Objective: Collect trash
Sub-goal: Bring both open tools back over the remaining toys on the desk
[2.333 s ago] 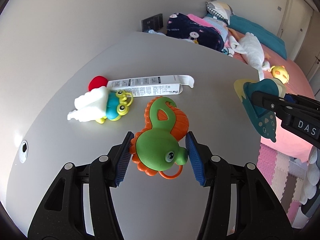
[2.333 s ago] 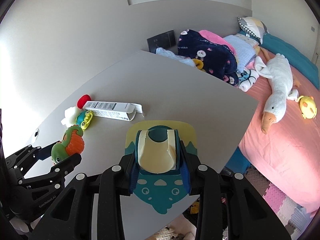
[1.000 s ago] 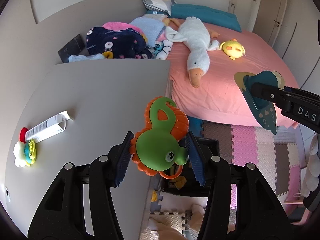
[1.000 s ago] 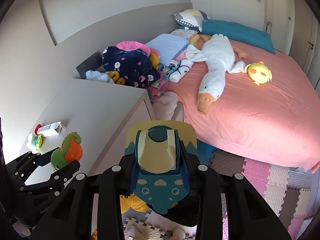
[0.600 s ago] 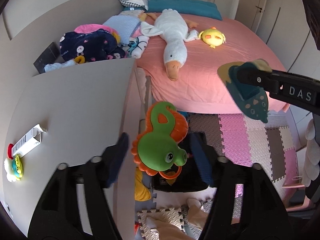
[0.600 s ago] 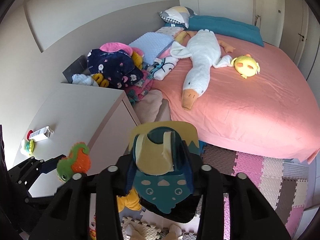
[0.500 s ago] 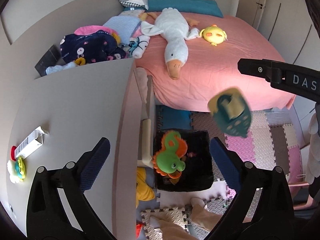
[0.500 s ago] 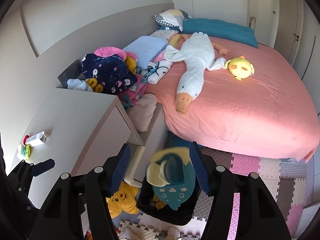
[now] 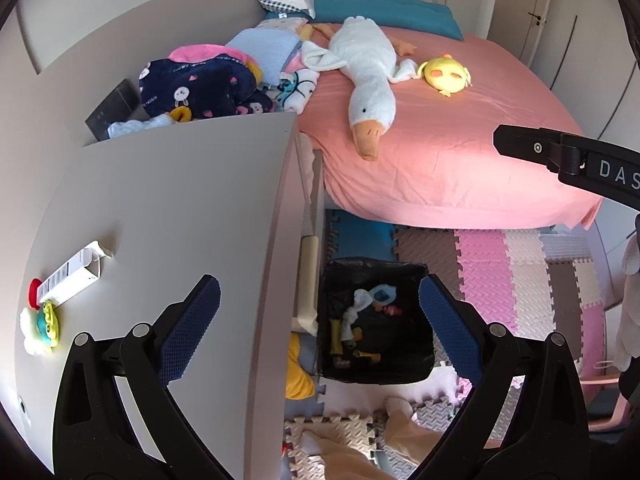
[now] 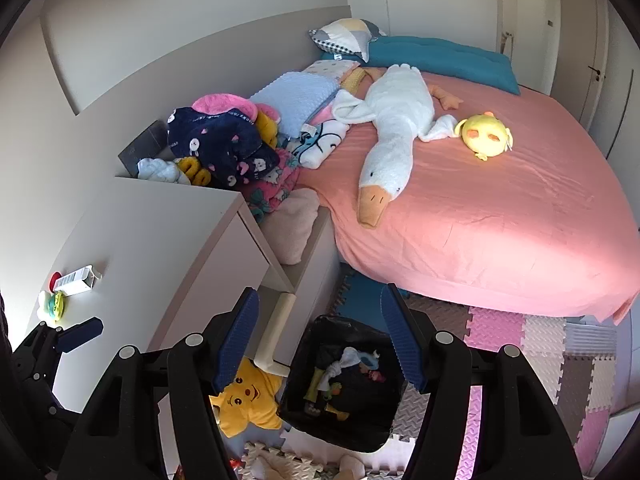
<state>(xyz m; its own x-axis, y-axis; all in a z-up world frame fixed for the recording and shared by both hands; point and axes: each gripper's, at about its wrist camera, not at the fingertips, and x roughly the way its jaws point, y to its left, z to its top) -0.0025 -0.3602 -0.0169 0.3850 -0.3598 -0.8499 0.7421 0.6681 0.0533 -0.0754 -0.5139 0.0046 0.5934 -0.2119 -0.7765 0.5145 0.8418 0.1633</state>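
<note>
A black bin (image 9: 412, 364) stands on the floor beside the grey table (image 9: 168, 200); it also shows in the right wrist view (image 10: 292, 404). Several small toys and a white rag lie in it. My left gripper (image 9: 319, 330) is open and empty above the bin. My right gripper (image 10: 320, 340) is open and empty above the bin too. On the table's left lie a white carton (image 9: 70, 276), a red piece (image 9: 34, 290) and a green-and-yellow toy (image 9: 42, 326).
A pink bed (image 9: 460, 128) with a white goose plush (image 9: 368, 76) and a yellow chick plush (image 9: 444, 74) fills the far side. Clothes pile at the table's back corner (image 9: 200, 84). Foam mats (image 9: 520, 280) cover the floor. A yellow star plush (image 10: 246, 400) lies beside the bin.
Both grippers swung from the table to over the bin and opened. The green dinosaur toy and the teal bib fell from them into the bin.
</note>
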